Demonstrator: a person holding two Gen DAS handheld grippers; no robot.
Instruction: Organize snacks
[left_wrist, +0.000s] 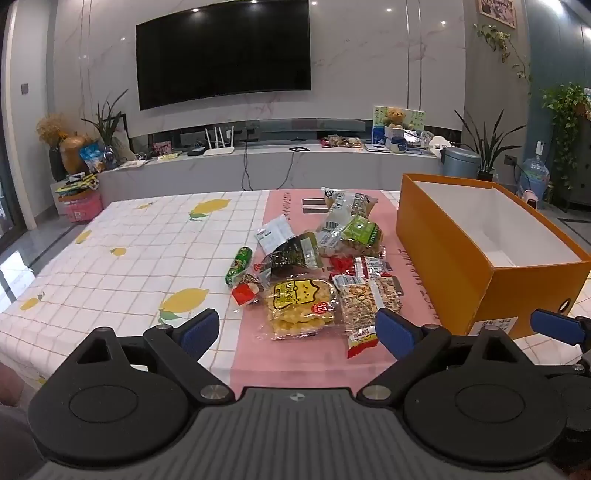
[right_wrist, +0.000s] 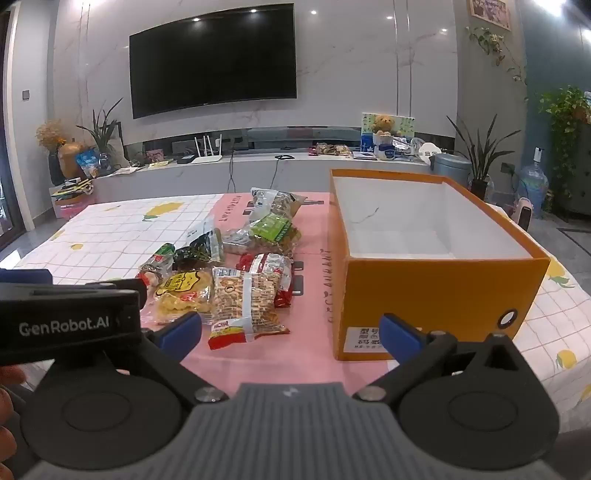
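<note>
both sets of jaws stand wide apart and hold nothing, hovering at the near edge of the table.

the snack pile (left_wrist: 314, 258) lies straight ahead of the left gripper (left_wrist: 295, 334), with the yellow cracker pack (left_wrist: 299, 308) nearest, just beyond its fingertips. from the right gripper (right_wrist: 291, 334) the pile sits ahead and to the left, the long biscuit pack (right_wrist: 245, 302) pointing toward it; the empty orange box (right_wrist: 436, 295) stands ahead and right. the left looks better placed for the pile, the right for the box.
</note>
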